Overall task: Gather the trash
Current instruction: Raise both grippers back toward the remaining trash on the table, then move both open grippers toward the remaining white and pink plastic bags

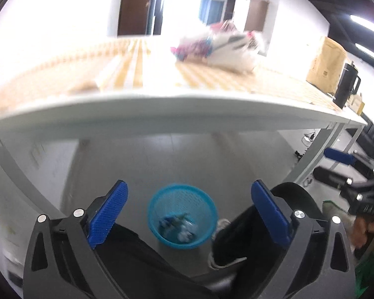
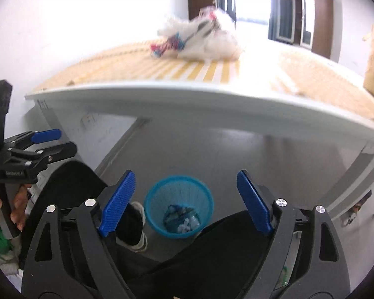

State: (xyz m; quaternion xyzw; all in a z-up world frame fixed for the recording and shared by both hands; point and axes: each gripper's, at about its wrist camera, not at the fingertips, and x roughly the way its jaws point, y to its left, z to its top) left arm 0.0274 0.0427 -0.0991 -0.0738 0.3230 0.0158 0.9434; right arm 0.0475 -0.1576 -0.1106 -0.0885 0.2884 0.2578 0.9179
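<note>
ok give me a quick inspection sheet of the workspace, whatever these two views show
surface: table with yellow-striped top, white edge
job's things: blue mesh bin on the floor, trash already in it; white crumpled bag pile on the table, blurred
clutter: brown paper bag, black mug at the table's right end
grippers: left gripper and right gripper jaws open, empty, above the bin
cables: some on the floor
surroundings: doors, window, grey floor

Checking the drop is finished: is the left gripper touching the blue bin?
Apart. The left wrist view shows the left gripper open, empty, above the bin.
</note>
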